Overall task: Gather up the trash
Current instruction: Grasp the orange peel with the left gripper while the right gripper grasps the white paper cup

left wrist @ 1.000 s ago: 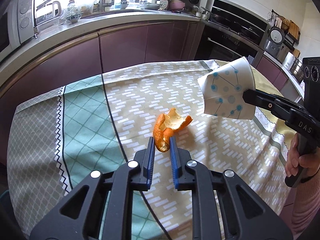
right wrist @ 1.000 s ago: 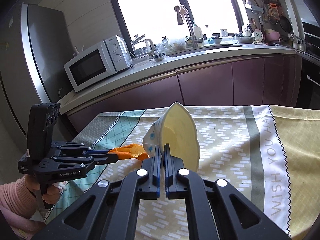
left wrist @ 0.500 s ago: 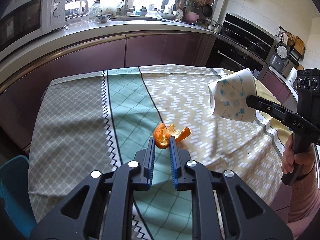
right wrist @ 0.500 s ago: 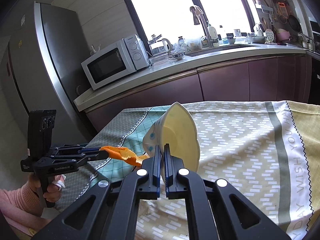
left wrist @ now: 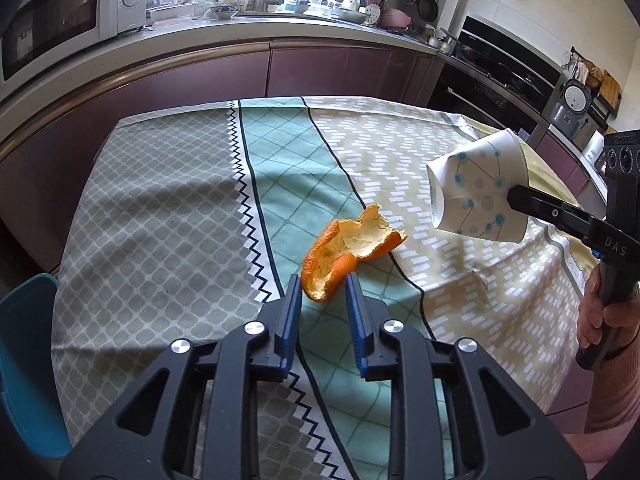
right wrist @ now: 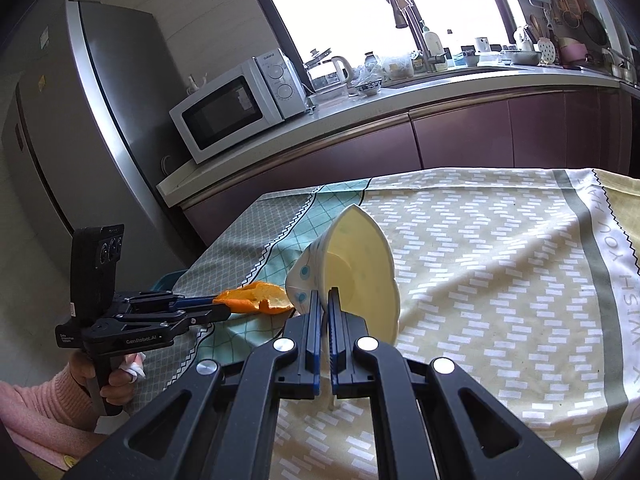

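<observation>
My left gripper (left wrist: 320, 286) is shut on an orange peel (left wrist: 348, 244) and holds it above the tablecloth; the peel sticks out past the fingertips. It also shows in the right wrist view (right wrist: 256, 298), pinched by the left gripper (right wrist: 222, 306). My right gripper (right wrist: 324, 296) is shut on the rim of a squashed white paper cup (right wrist: 360, 276) with blue dots, held tilted above the table. In the left wrist view the cup (left wrist: 476, 196) hangs at right, clamped by the right gripper (left wrist: 514, 196).
The table (left wrist: 160, 220) carries a patterned cloth in grey, green and yellow. A blue bin (left wrist: 24, 360) stands by the table's left edge. Purple kitchen cabinets (right wrist: 460, 136), a microwave (right wrist: 236, 104) and a fridge (right wrist: 92, 112) lie beyond.
My left gripper has carried the orange peel leftward over the table, from the yellow part to the green stripe, toward the blue bin side. The right gripper and cup have followed leftward.
</observation>
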Tool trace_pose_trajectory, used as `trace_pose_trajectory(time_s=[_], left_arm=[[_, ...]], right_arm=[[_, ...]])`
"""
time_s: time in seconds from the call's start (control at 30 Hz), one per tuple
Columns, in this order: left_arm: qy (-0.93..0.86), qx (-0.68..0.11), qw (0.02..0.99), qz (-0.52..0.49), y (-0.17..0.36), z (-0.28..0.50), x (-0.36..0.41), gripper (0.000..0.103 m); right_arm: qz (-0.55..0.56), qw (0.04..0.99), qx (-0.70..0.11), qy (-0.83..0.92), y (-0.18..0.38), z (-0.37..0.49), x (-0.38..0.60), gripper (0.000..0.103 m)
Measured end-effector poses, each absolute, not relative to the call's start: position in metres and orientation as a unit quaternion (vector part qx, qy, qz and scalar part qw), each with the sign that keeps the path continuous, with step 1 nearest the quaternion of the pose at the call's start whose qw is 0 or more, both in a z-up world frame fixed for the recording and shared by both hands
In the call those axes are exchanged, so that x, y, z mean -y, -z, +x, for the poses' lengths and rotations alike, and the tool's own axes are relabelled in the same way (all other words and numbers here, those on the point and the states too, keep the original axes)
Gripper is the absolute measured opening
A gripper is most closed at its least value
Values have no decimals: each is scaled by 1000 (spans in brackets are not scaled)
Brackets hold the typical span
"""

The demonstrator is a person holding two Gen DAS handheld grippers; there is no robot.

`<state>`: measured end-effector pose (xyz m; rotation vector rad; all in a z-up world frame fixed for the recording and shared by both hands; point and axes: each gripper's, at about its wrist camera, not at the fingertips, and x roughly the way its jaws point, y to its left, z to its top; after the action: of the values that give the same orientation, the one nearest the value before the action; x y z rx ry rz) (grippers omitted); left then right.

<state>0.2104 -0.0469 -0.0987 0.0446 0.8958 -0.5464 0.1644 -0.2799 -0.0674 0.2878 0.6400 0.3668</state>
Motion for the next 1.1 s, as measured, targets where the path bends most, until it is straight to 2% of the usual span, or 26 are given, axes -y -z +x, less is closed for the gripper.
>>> trace_pose_trajectory(time_s=[0.13, 0.57, 1.1], left_arm=[[258, -426, 866, 33, 100, 214, 56, 32], [254, -426, 867, 58, 103, 208, 71, 19], [242, -386, 890, 23, 68, 178, 32, 16]], right_arm=[[142, 922, -315, -177, 69, 165, 279, 3], [151, 919, -316, -180, 72, 164, 278, 3], [147, 919, -304, -202, 59, 161, 256, 3]])
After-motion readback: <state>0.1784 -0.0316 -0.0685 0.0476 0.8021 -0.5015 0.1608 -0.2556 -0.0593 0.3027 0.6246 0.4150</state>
